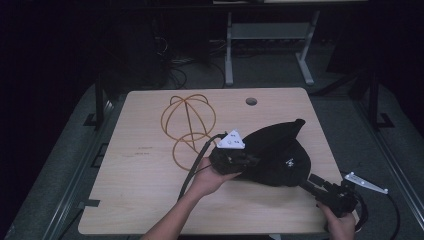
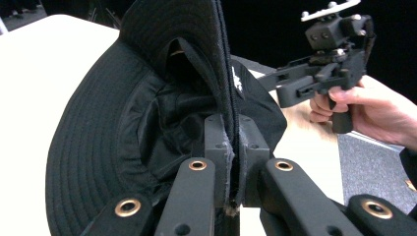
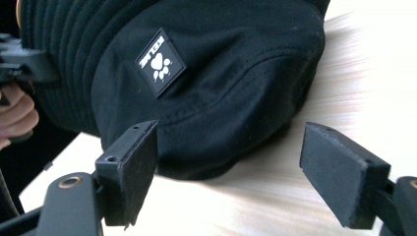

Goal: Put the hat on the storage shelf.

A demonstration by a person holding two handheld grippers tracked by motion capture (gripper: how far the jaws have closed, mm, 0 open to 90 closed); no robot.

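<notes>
On my left side of the table (image 1: 130, 200) I have bare wood, and farther back a wire frame (image 1: 187, 125) of orange loops stands on the top, well apart from my hands. A round hole (image 1: 251, 101) sits near the far edge.

Moving right, my left hand (image 1: 210, 177) holds the left gripper (image 1: 250, 161) at the near-left side of the hat (image 1: 280, 150), its white three-cornered plate (image 1: 231, 141) on top and its cable (image 1: 192, 167) trailing back toward me. In the left gripper view I see its jaws clenched on the brim (image 2: 227, 93): the stitched edge runs up between the two pads, which press it from both sides. The brim is lifted there, so I look into the dark lining of the crown.

The hat is black, resting on the table right of centre, with one part of the brim raised toward the far right. A small patch (image 3: 161, 61) with a white heart and paw print is on the crown.

Farthest right, my right hand (image 1: 340, 222) holds the right gripper (image 1: 312, 181) at the near-right corner of the table, pointing at the hat. In the right gripper view its jaws stand released, wide apart, just short of the crown and touching nothing.
</notes>
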